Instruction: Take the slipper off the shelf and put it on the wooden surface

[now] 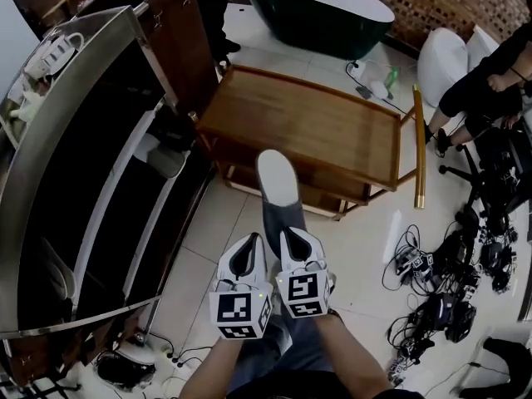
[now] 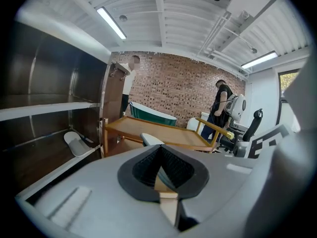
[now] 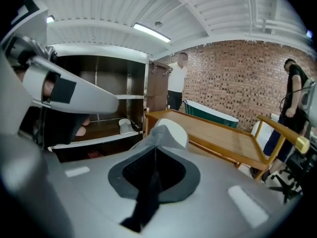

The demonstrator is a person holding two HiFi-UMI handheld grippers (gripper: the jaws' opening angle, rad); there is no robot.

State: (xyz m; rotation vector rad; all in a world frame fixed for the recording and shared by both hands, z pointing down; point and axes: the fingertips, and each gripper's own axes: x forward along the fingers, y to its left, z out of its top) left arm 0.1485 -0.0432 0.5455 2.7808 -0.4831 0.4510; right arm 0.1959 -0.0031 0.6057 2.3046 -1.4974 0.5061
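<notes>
A grey slipper with a white sole (image 1: 278,194) sticks out forward from my right gripper (image 1: 288,233), which is shut on its heel end. It hangs over the tiled floor just short of the wooden cart top (image 1: 332,131). In the right gripper view the slipper (image 3: 170,132) rises right past the jaws (image 3: 155,148), with the cart (image 3: 223,135) beyond. My left gripper (image 1: 248,241) is close beside on the left, shut and empty (image 2: 159,148). A second white slipper (image 1: 164,161) lies on a shelf of the metal cabinet (image 1: 50,140), also seen as that slipper (image 2: 75,143).
A dark green bathtub (image 1: 324,15) stands behind the cart. A seated person (image 1: 482,81) and a white chair (image 1: 440,61) are at the right. Cables and gear (image 1: 440,293) litter the floor at lower right. Another person (image 3: 176,86) stands by the cabinet's wooden door.
</notes>
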